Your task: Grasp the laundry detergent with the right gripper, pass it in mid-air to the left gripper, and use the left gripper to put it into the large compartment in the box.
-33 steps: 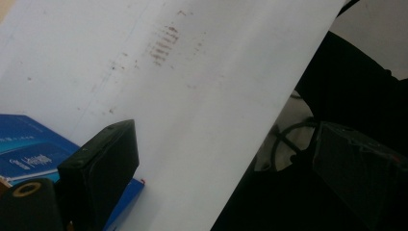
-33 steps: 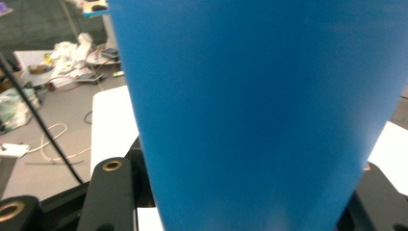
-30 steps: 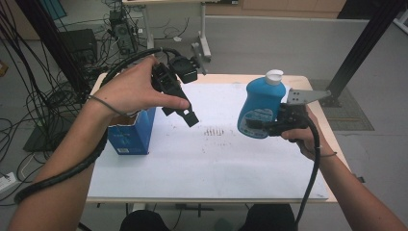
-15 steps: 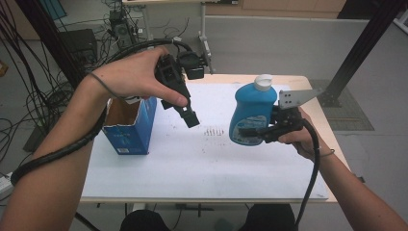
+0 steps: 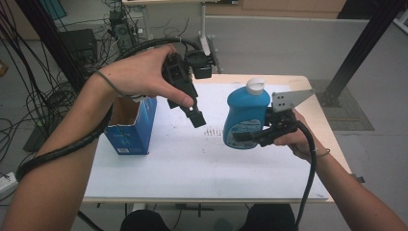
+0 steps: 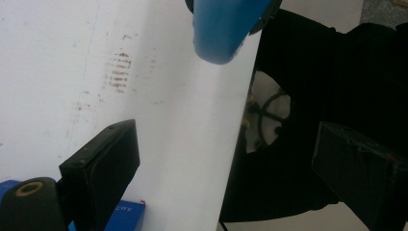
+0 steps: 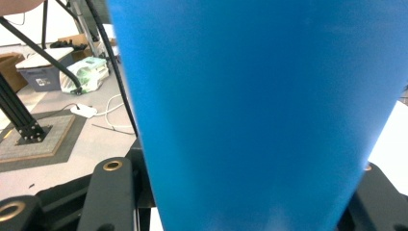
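Above table, right gripper point(image 5: 250, 137) gripping bottle point(image 5: 244, 118)

Neither the blue bottle's point(image 5: 245, 118) label nor the blue box's point(image 5: 132, 130) print is legible

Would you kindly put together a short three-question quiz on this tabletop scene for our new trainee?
1. Multiple choice: the right gripper is shut on which thing? A) a red mug B) the blue bottle C) a roll of tape
2. True or false: the left gripper holds the blue box.
3. Fill in: the bottle's cap is ____ in colour.

Key: 1 B. 2 False; its jaws stand apart with nothing between them, raised over the table beside the open-topped box. 3 White.
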Demonstrator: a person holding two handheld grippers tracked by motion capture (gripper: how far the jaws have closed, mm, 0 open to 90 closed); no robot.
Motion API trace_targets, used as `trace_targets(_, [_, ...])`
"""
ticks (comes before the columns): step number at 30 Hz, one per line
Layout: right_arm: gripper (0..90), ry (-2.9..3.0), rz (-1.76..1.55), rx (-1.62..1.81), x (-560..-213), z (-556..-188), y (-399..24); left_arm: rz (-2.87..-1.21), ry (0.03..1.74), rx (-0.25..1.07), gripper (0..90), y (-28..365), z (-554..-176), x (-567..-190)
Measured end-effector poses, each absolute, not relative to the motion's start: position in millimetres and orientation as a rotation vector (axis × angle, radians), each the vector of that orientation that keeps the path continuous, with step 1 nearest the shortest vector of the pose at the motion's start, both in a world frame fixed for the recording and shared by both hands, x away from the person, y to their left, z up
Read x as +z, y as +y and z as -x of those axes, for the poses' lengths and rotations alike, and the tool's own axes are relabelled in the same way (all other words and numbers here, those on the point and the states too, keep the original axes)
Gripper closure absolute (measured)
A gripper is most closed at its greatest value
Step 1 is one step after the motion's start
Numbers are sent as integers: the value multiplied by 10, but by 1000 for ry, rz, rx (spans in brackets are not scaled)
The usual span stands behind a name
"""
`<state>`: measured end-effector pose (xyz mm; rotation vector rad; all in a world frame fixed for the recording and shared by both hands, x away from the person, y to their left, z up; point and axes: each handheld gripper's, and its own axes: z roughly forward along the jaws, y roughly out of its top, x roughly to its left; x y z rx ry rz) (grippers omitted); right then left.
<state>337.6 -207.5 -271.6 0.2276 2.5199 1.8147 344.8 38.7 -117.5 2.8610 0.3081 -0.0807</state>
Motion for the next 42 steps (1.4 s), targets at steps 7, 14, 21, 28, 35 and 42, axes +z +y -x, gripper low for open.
trace_targets(7, [425, 2537, -192, 1817, -2716, -3392, -1954, -2870, 288, -85, 96, 338, -3465, -1200])
trace_targets(14, [425, 2566, -145, 1807, -2723, -3396, -1802, -2869, 259, -89, 97, 281, -3452, -1192])
trace_targets(21, [425, 2578, -105, 1814, -2707, -3373, -1675, -2871, 232, -89, 97, 203, -3410, -1184])
trace_targets(28, [424, 2599, -83, 1820, -2720, -3348, -1564, -2861, 196, -86, 97, 129, -3352, -1173])
trace_targets(35, [424, 2617, -54, 1814, -2731, -3309, -1454, -2855, 175, -89, 96, 80, -3326, -1177])
trace_targets(42, [424, 2638, -33, 1799, -2759, -3286, -1354, -2851, 169, -91, 96, 60, -3277, -1172])
